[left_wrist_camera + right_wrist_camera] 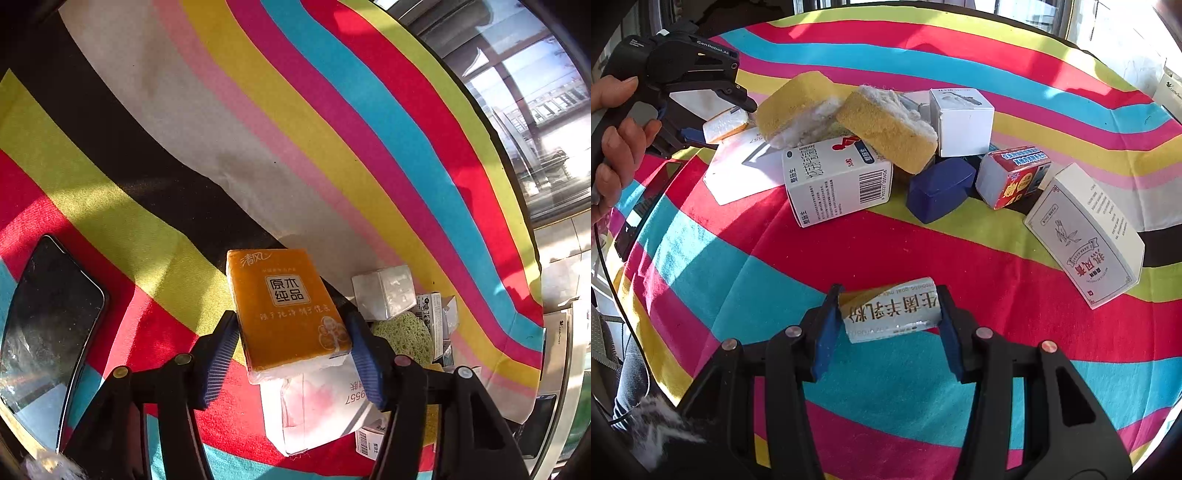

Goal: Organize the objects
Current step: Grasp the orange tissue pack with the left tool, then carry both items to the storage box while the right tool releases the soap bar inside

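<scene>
Your striped tablecloth (pixel 923 240) carries a loose pile of boxes and sponges (pixel 886 122) that a careless set-down could topple. Your left gripper (pixel 291 339) clamps the orange tissue pack (pixel 288 306) above the pile; your right gripper (pixel 886 317) pinches the small milk-powder sachet (pixel 892 310) near the cloth, which might slip out.

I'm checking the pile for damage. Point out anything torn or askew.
Two yellow sponges look torn, with ragged white-grey fluff showing on their upper faces. They lie tilted on the white barcoded box, itself on its side, rather than flat on the striped cloth.
</scene>
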The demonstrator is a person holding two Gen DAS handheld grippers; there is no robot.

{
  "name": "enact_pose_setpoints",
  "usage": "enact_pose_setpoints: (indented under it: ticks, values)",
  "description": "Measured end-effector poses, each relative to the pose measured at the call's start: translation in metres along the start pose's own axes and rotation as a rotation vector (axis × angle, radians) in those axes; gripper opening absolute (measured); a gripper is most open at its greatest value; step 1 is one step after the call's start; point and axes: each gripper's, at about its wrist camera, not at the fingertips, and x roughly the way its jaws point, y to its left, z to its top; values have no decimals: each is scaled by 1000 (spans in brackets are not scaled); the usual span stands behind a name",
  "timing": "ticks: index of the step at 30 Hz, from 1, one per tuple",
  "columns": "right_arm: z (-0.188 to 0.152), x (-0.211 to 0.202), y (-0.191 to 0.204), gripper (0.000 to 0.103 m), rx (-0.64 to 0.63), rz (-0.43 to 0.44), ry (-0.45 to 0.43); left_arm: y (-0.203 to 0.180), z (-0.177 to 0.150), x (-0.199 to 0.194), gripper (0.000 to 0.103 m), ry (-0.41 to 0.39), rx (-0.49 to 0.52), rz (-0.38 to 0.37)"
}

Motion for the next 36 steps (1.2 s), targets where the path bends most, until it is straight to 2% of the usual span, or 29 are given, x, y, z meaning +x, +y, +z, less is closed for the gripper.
enact_pose_setpoints:
  ticks: [5, 7, 14, 23, 27, 29, 33, 36]
  values:
    - [-8, -13, 0, 53, 34, 4, -12, 11, -23, -27, 56, -62, 21, -68]
    - [-14, -19, 0, 53, 51, 3, -14, 15, -21, -35, 56, -81, 41, -95]
    - [-24, -27, -11, 53, 108, -8, -1, 20, -64, -62, 56, -120, 149, -162]
    - [-46, -49, -24, 53, 161, -52, 18, -9, -121, -80, 55, -73, 321, -273]
    - [-59, -66, -32, 53, 195, -78, 16, -18, -142, -88, 43, -66, 380, -307]
    - [-65, -74, -35, 53, 203, -92, 14, -24, -152, -86, 43, -49, 409, -320]
    - [-76, -86, -42, 53, 226, -113, 15, -27, -168, -74, 43, -2, 430, -326]
    - [-84, -93, -49, 53, 250, -126, 16, -16, -171, -70, 45, -3, 410, -318]
